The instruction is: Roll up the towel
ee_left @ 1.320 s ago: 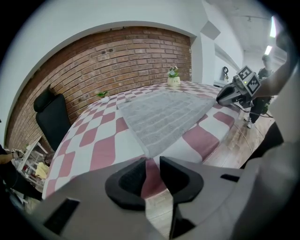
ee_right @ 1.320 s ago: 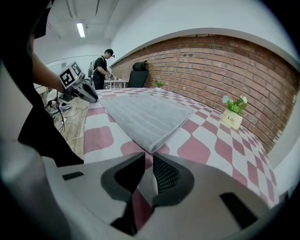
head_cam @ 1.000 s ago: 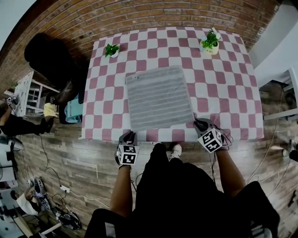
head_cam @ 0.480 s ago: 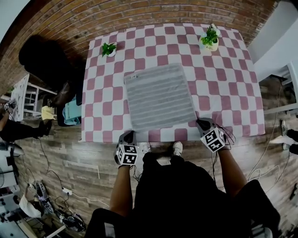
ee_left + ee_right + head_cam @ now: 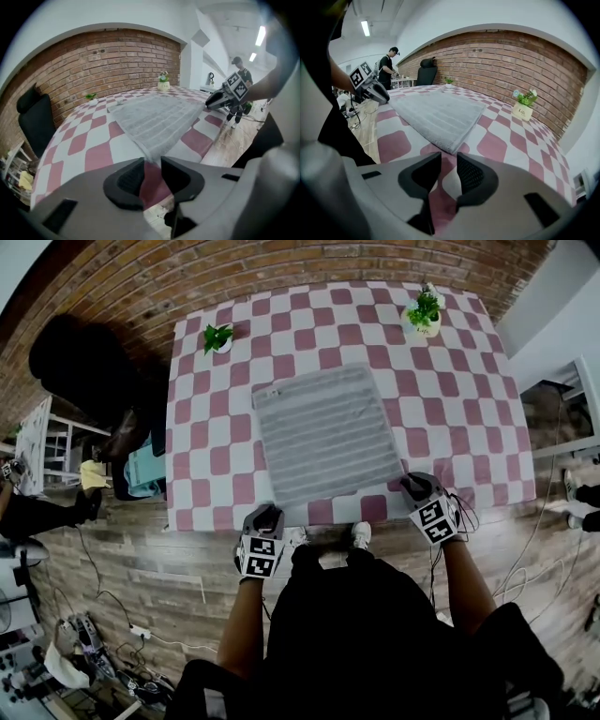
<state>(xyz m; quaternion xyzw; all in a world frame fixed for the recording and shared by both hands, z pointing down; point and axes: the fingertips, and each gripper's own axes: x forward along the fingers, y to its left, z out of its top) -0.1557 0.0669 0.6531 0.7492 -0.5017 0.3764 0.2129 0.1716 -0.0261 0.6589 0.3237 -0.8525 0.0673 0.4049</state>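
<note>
Head view shows both forearms reaching from 6 o'clock toward the near edge of the counter (image 5: pixel 202 465), each hand tipping its tool forward and down. The left gripper (image 5: pixel 265 514) sits at 7 o'clock of the towel (image 5: pixel 328 432), by its near left corner. The right gripper (image 5: pixel 412 486) sits at 5 o'clock, by the near right corner.

Left gripper view has the left gripper (image 5: pixel 152 164) with its jaws a narrow gap apart, having just been opening. The near corner of the towel (image 5: pixel 154 119) ends right at the jaw tips at 12 o'clock. Only the pink check of the counter shows through the gap, and the pads press on nothing.

Right gripper view has the right gripper (image 5: pixel 447 161) likewise a little open, its jaws having just been opening, with nothing gripped. The corner of the towel (image 5: pixel 438 115) lies just ahead of the tips at 12 o'clock, apart from them.

The towel is grey and ribbed with faint stripes. It lies flat and unrolled in the middle of the counter, turned slightly off square to the checks. Two small potted plants stand beyond it, one at 11 o'clock (image 5: pixel 218 337) and one at 1 o'clock (image 5: pixel 424 313).
</note>
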